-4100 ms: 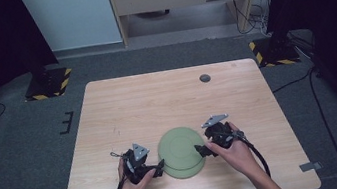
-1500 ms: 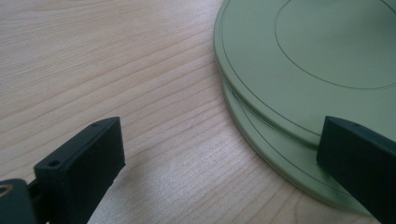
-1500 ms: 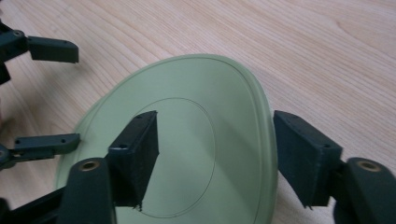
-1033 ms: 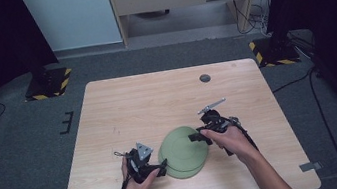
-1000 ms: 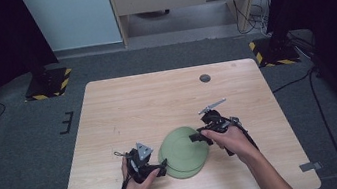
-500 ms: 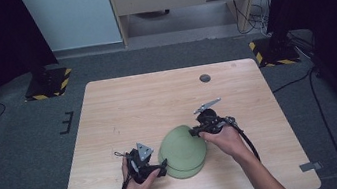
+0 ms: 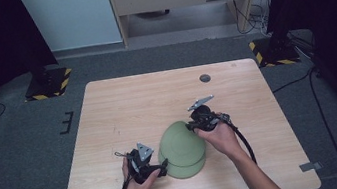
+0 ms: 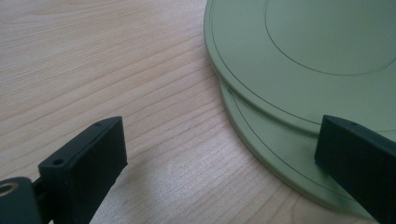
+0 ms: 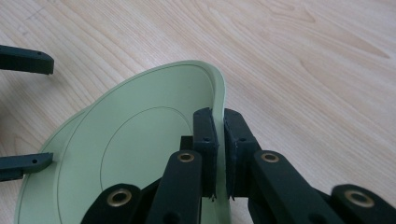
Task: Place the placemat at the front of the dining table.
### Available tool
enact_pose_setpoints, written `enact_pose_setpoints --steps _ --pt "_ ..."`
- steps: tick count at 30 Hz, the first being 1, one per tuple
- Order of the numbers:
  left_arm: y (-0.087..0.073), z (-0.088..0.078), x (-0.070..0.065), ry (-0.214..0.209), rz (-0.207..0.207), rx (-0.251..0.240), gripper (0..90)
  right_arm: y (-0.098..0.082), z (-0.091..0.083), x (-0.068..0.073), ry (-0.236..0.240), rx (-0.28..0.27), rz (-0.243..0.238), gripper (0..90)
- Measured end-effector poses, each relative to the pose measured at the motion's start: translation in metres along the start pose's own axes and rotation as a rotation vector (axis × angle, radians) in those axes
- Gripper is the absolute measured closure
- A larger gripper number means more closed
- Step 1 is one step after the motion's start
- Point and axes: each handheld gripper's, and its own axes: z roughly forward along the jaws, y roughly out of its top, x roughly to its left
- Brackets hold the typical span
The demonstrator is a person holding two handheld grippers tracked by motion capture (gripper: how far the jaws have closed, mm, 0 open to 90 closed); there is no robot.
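From the high view, a pale wooden worktop (image 7: 123,111) carries two green plates near its near edge, one stacked on the other. The upper plate (image 7: 179,141) is tilted, its far right edge lifted, while the lower plate (image 7: 187,168) lies flat beneath it. The right hand-held gripper (image 7: 192,125) meets the raised rim, held by the person's right hand (image 7: 219,136). The left hand-held gripper (image 7: 163,165) sits at the near left edge of the stack, held in the left hand (image 7: 139,180). A small dark round disc (image 7: 205,78) lies well apart on the far side of the worktop.

The left gripper view shows what the high view cannot: the left hand-held gripper's jaws stand wide apart, released, one over bare wood and the other over the lower plate's (image 8: 266,140) rim, clamping nothing. The upper plate's (image 8: 299,60) edge overhangs the lower one with a visible gap.

The right gripper view shows the right hand-held gripper (image 9: 218,135) clenched on the upper plate's (image 9: 140,140) rim, one jaw on each face of the thin edge. The left hand-held gripper's spread jaws appear at the left edge of that view.
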Motion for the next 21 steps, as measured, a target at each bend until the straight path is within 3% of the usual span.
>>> enact_pose_setpoints --steps 21 --pt "0.0014 0.0011 0.0032 -0.005 -0.009 0.004 1.8 0.0076 -0.0045 0.0006 -0.009 -0.010 -0.014 85.5"
